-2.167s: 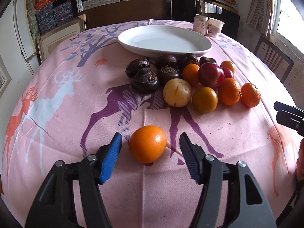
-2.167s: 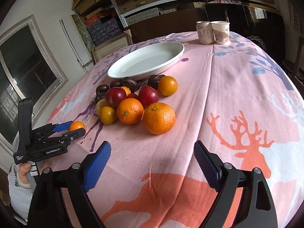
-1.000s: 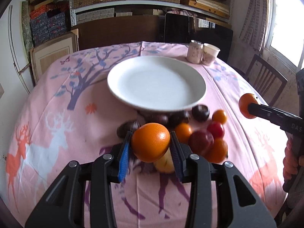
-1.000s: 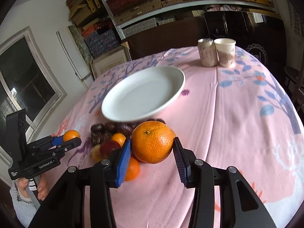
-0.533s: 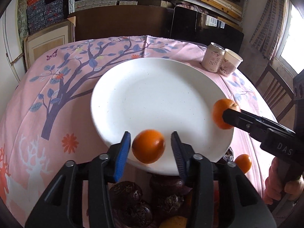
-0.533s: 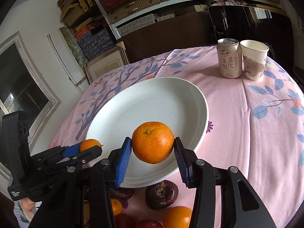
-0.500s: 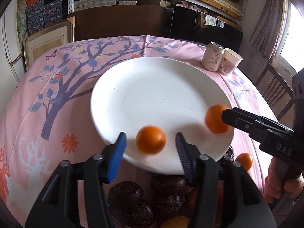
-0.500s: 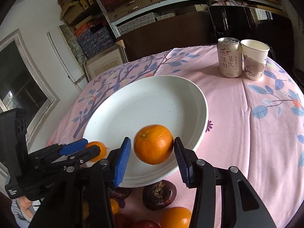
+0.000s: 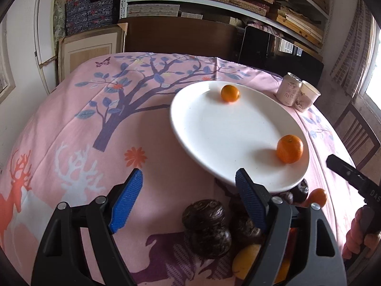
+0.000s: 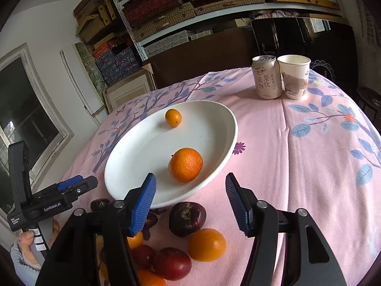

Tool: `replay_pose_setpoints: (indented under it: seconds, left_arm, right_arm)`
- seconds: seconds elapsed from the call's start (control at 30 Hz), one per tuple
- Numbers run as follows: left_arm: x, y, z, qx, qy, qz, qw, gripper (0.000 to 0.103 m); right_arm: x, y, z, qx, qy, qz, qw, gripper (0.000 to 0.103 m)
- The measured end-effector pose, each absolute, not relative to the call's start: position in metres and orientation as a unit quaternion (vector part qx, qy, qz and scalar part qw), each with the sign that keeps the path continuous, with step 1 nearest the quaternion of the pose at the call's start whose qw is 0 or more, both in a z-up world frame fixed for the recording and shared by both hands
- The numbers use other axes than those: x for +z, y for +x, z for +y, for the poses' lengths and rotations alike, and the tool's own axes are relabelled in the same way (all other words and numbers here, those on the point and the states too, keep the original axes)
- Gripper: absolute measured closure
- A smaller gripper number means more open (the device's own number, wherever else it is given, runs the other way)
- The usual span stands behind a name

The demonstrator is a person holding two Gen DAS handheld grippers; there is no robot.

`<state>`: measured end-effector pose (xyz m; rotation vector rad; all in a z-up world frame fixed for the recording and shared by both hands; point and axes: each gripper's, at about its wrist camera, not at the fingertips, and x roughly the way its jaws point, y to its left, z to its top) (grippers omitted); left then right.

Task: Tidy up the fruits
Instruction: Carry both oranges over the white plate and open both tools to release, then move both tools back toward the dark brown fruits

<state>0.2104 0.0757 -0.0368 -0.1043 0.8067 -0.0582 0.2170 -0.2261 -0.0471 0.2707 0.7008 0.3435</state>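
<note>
**Resting on the plate: two oranges, both grippers empty**

Sitting on the white plate (image 10: 123, 157) are two oranges: a large, pebbly-skinned orange (image 10: 185, 165) near the front rim and a small, smooth orange (image 10: 173, 117) toward the far side, well apart. The left gripper (image 9: 188, 205) and right gripper (image 10: 190, 202) both hang spread wide, holding nothing, just short of the plate's near rim. Between the grippers and that rim crowd the remaining fruits: dark wrinkled fruits (image 9: 203, 214), a red apple (image 10: 171, 263) and a loose orange (image 10: 206, 244). Bare pink tablecloth (image 10: 309, 166) lies to the plate's right; a can (image 10: 266, 77) and paper cup (image 10: 294, 76) stand touching near the table's far edge.
</note>
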Motion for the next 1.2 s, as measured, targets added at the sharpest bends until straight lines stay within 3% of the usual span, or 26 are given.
replay_pose_setpoints:
  seconds: [0.07,0.17,0.33,1.2]
  left_arm:
    - [-0.043,0.200,0.081,-0.025,-0.056,0.401,0.914,0.024]
    - [-0.048,0.191,0.083,-0.026,-0.062,0.407,0.911,0.024]
    - [-0.050,0.185,0.076,-0.024,-0.044,0.398,0.916,0.016]
    - [-0.066,0.188,0.069,-0.016,-0.029,0.400,0.916,0.016]
  right_arm:
    - [-0.047,0.205,-0.234,0.159,0.139,0.335,0.918,0.029]
    - [-0.049,0.194,-0.247,0.152,0.164,0.332,0.916,0.027]
    - [-0.055,0.185,-0.263,0.140,0.198,0.336,0.910,0.027]
    - [-0.056,0.180,-0.298,0.116,0.291,0.306,0.899,0.025]
